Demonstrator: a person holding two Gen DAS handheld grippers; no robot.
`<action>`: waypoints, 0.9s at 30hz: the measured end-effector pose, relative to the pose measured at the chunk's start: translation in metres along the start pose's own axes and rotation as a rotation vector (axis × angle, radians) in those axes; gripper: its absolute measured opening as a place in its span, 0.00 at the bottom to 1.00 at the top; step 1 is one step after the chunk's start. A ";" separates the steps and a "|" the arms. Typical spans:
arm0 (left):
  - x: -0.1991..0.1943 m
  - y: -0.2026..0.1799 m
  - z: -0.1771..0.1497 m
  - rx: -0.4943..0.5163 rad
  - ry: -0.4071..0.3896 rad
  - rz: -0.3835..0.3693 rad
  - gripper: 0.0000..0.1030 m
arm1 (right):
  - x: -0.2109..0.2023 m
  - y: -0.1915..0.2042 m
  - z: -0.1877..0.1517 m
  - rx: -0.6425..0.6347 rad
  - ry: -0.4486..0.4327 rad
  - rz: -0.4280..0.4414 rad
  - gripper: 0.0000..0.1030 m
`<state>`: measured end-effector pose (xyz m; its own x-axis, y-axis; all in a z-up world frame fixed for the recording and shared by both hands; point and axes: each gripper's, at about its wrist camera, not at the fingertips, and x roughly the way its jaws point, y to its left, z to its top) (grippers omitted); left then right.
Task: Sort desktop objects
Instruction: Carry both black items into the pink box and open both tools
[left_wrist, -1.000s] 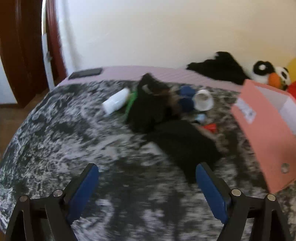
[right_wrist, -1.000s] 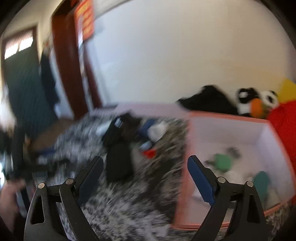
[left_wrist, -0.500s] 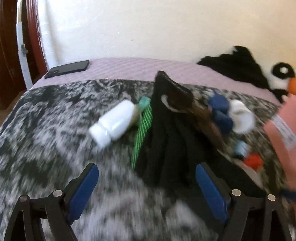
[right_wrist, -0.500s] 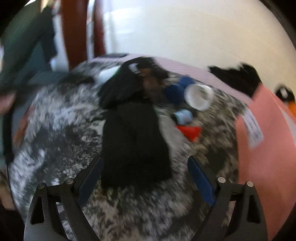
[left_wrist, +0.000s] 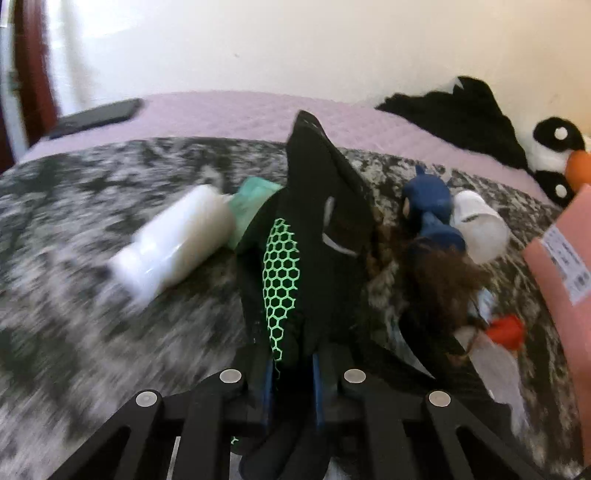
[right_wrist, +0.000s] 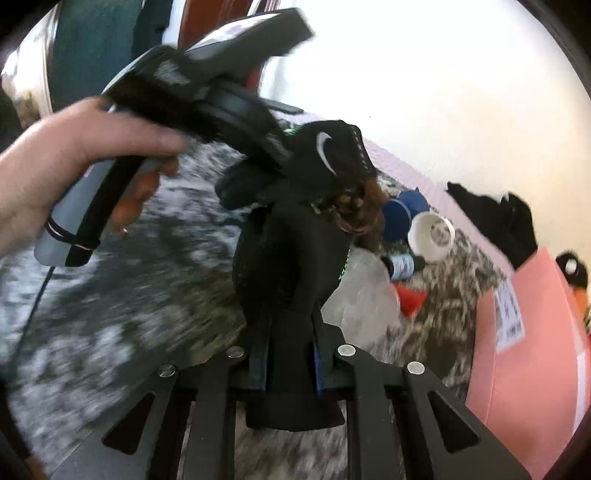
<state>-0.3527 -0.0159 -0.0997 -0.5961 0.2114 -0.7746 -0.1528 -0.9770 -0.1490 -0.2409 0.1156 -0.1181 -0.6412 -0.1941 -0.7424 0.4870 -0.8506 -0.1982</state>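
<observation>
A black fabric item (left_wrist: 314, 236) with a green honeycomb print and a white swoosh stands up from the mottled blanket (left_wrist: 92, 295). My left gripper (left_wrist: 291, 369) is shut on its lower end. In the right wrist view a hand (right_wrist: 55, 166) holds that left gripper (right_wrist: 269, 155) against the swoosh item (right_wrist: 332, 155). My right gripper (right_wrist: 290, 354) is closing, and its pads press on a second black fabric piece (right_wrist: 288, 266) just below. Whether the two black pieces are joined I cannot tell.
A white bottle (left_wrist: 173, 251) and a teal thing (left_wrist: 251, 206) lie left of the fabric. A blue figure (left_wrist: 428, 210), white cup (left_wrist: 476, 225), brown-haired doll (left_wrist: 443, 284) and red cone (left_wrist: 506, 330) lie right of it. A pink box (left_wrist: 561, 273) stands at the right, a phone (left_wrist: 96, 118) far left.
Both grippers moved in over the black pile and went from wide open to closed on black fabric. The left hand and its gripper now fill the upper left of the right wrist view.
</observation>
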 end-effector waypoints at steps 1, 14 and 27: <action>-0.015 0.002 -0.006 -0.009 -0.006 0.011 0.11 | -0.012 0.001 -0.005 0.009 -0.010 0.012 0.16; -0.181 -0.018 -0.117 -0.076 -0.178 0.023 0.12 | -0.173 0.024 -0.041 0.051 -0.237 0.034 0.16; -0.290 -0.089 -0.120 0.051 -0.466 0.022 0.12 | -0.284 0.059 -0.060 -0.052 -0.470 -0.113 0.16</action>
<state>-0.0709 0.0066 0.0646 -0.8884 0.1929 -0.4166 -0.1677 -0.9811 -0.0966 0.0053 0.1497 0.0428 -0.8841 -0.3120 -0.3478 0.4206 -0.8557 -0.3015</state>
